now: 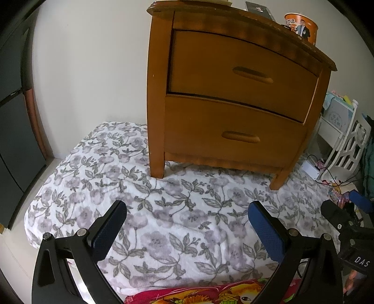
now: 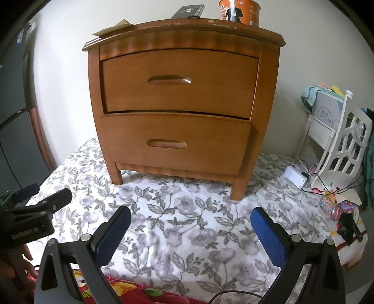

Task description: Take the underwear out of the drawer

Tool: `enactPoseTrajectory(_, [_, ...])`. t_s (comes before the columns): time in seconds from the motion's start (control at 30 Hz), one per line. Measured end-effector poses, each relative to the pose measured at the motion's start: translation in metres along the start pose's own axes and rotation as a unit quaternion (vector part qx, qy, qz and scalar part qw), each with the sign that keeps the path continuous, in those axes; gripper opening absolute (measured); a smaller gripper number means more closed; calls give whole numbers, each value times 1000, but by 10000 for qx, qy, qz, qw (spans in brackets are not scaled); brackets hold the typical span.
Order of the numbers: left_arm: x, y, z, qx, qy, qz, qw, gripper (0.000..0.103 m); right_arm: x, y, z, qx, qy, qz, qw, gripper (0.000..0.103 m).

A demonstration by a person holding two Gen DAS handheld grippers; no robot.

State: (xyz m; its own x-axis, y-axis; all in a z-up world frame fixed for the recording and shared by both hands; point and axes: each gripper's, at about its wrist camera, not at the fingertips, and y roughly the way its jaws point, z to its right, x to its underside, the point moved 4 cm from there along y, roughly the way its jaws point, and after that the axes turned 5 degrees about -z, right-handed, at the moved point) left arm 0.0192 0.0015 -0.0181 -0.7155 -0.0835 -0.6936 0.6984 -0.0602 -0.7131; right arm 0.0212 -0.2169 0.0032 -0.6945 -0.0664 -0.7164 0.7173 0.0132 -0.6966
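Observation:
A brown wooden nightstand stands on a floral blanket, with two drawers. The upper drawer and the lower drawer both sit nearly shut, each with a recessed wooden handle. No underwear shows. My left gripper is open above the blanket, well short of the nightstand. My right gripper is open too, likewise over the blanket in front of the lower drawer. Each gripper appears at the edge of the other's view.
The white-and-grey floral blanket covers the floor area. An orange can and a dark flat object sit on top of the nightstand. A white rack, a white box with cables and small clutter lie to the right. Dark wardrobe at left.

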Motion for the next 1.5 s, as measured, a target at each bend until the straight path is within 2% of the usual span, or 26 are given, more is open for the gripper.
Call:
enactPoseTrajectory(1.13, [-5,1,-1,-184,40,-50,9998,103,-1,10,-3,-68,-69,9,10000,103])
enactPoseTrajectory(1.3, [-11,6,-8,-409,4,10,9992,103,-28,15,-6,13,-611,265,9978,103])
enactPoseTrajectory(1.5, [-15,22,-20,-449,-120,-102,9989,103,-73,26,-7,90,-1107,616,9919,103])
